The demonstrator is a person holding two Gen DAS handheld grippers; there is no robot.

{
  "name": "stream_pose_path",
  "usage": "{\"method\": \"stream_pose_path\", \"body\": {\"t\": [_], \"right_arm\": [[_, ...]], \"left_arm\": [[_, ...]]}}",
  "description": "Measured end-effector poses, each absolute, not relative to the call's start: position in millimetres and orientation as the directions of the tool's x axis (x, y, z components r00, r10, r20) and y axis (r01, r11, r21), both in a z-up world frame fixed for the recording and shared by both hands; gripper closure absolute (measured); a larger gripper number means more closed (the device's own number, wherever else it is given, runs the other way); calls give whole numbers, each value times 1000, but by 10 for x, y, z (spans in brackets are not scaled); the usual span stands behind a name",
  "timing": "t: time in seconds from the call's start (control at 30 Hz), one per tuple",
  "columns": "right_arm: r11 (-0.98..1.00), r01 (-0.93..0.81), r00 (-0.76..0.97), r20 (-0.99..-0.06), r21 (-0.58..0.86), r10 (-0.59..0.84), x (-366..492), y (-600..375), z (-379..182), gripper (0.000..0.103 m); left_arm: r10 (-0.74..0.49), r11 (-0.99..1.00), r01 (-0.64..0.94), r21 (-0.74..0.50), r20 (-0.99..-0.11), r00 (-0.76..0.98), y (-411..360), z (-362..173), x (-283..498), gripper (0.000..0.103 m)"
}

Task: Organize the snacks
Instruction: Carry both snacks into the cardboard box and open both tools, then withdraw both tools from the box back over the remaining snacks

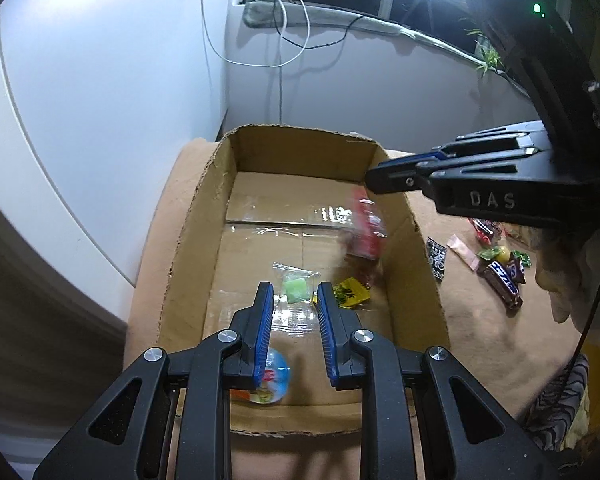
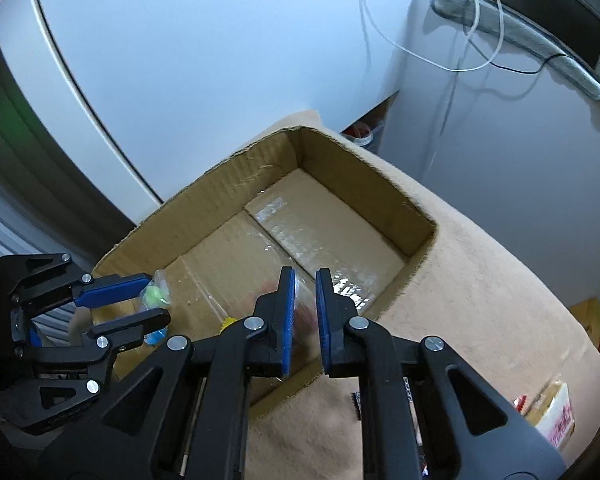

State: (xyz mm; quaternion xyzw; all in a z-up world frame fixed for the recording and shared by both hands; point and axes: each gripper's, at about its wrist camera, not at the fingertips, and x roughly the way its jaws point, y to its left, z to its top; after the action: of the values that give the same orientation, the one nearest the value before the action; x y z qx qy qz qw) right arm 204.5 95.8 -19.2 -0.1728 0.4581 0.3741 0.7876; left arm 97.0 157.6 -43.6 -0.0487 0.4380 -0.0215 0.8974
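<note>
Blue-padded jaws of the left gripper (image 1: 292,294) are grasping a clear packet with a green sweet (image 1: 297,289), hanging it over the near half of the cardboard box (image 1: 204,216). The right gripper (image 1: 374,180) is reaching in over the box's right wall with its jaws clenched close. A red packet (image 1: 366,236) is showing as a blur just beneath its tips, and I cannot tell whether a corner of the wrapper is pinched there.

Inside the box a yellow packet (image 1: 350,292) and a round blue snack (image 1: 278,376) are lying on the floor near the front. More bars and sweets (image 1: 500,276) are waiting on the tan cloth (image 1: 480,320) to the right of the box.

To place the green sweet well, the left hand is probably best lowering it close to the floor before letting go, so the light wrapper is not drifting. Setting it beside the yellow packet, clear of the red one, should be keeping like snacks grouped and the two grippers apart.
</note>
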Motion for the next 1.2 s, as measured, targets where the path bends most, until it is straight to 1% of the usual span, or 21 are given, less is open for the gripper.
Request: {"method": "stream_pose_path", "body": {"t": [0.1, 0.13, 0.17, 0.23, 0.27, 0.4, 0.47, 0.53, 0.97, 1.0, 1.1, 1.2], "right_arm": [[661, -747, 304, -850, 67, 430, 2035, 970, -202, 91], [663, -746, 307, -849, 66, 430, 2033, 966, -199, 85], [666, -743, 311, -848, 64, 429, 2035, 963, -197, 78], [669, -741, 323, -841, 61, 434, 2024, 939, -169, 43], [668, -742, 328, -837, 59, 438, 2012, 929, -153, 40], [667, -743, 338, -831, 52, 442, 1978, 888, -91, 39], [672, -739, 347, -827, 49, 442, 1962, 850, -56, 37], [673, -738, 348, -826, 51, 444, 1943, 813, -31, 33], [700, -711, 366, -812, 72, 455, 1788, 365, 114, 32], [703, -707, 367, -810, 77, 457, 1781, 323, 125, 31], [715, -694, 374, -804, 89, 463, 1761, 179, 165, 22], [724, -684, 386, -798, 89, 463, 1736, 43, 202, 22]], "left_arm": [[-77, 994, -14, -108, -785, 615, 1594, -441, 968, 82], [-78, 994, -15, -109, -788, 611, 1597, -446, 971, 79], [-79, 994, -16, -111, -792, 606, 1591, -452, 976, 66], [-72, 994, -25, -109, -793, 605, 1596, -455, 984, 53], [-65, 994, -33, -107, -792, 607, 1598, -450, 982, 53], [-66, 994, -31, -107, -791, 608, 1571, -424, 974, 53], [-66, 994, -27, -104, -791, 608, 1546, -408, 977, 53], [-66, 994, -26, -104, -788, 612, 1523, -386, 964, 53], [-73, 997, 29, -70, -763, 642, 1166, -164, 828, 53], [-74, 997, 31, -70, -762, 643, 1144, -158, 821, 53], [-84, 996, 42, -74, -758, 647, 1076, -134, 797, 52], [-91, 996, 51, -77, -756, 649, 1017, -119, 779, 52]]}}
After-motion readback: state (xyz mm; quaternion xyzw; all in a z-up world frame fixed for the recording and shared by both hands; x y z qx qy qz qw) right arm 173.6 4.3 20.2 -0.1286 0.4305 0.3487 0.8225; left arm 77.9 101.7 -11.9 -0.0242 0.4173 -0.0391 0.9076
